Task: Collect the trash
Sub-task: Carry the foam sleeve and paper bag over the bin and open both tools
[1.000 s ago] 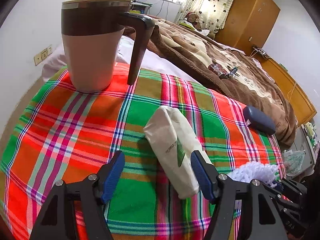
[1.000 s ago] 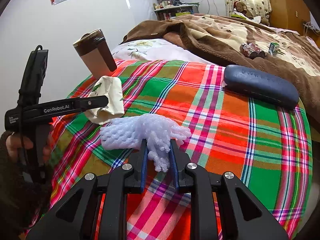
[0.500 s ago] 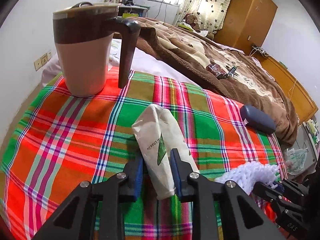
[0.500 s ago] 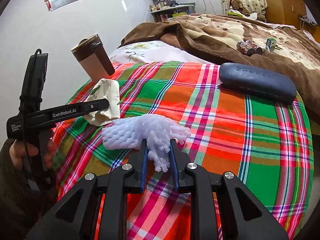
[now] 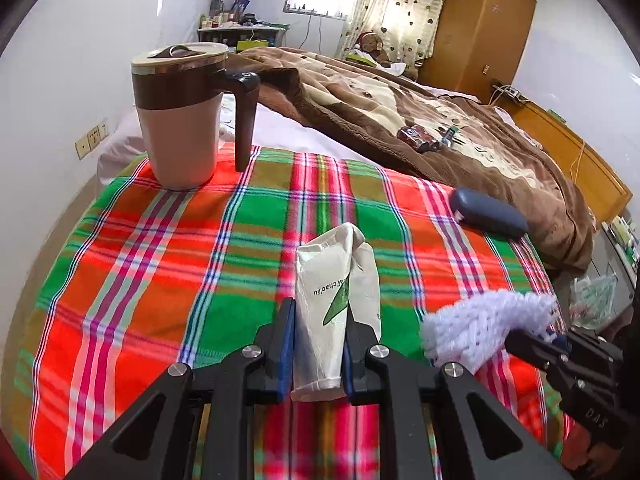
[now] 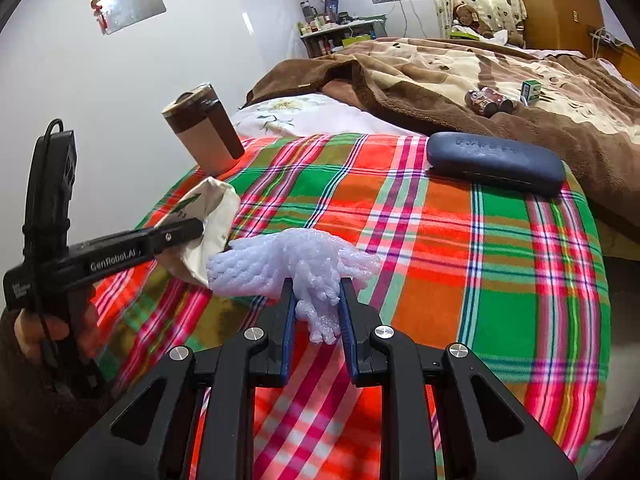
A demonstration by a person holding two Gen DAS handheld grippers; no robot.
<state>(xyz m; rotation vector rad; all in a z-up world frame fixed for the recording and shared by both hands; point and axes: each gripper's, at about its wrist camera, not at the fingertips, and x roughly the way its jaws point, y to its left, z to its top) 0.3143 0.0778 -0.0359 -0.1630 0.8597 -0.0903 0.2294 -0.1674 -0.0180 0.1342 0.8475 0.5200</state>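
Note:
My left gripper [image 5: 319, 312] is shut on a crumpled white paper bag [image 5: 334, 296] with a green leaf print and holds it above the plaid tablecloth [image 5: 168, 248]. The bag also shows in the right wrist view [image 6: 208, 216], with the left gripper [image 6: 188, 230] on it. My right gripper [image 6: 318, 290] is shut on a white foam fruit net [image 6: 292, 264] and holds it over the cloth. The net [image 5: 480, 320] shows at the lower right of the left wrist view.
A brown and beige lidded mug [image 5: 184, 116] stands at the table's far left. A dark blue glasses case [image 6: 494, 160] lies at the far right edge. A bed with a brown blanket [image 5: 420, 112] lies behind. A plastic bag [image 5: 592, 300] sits beyond the table's right edge.
My left gripper closed on the paper bag and lifted it off the cloth. My right gripper kept its hold on the foam net and rose slightly.

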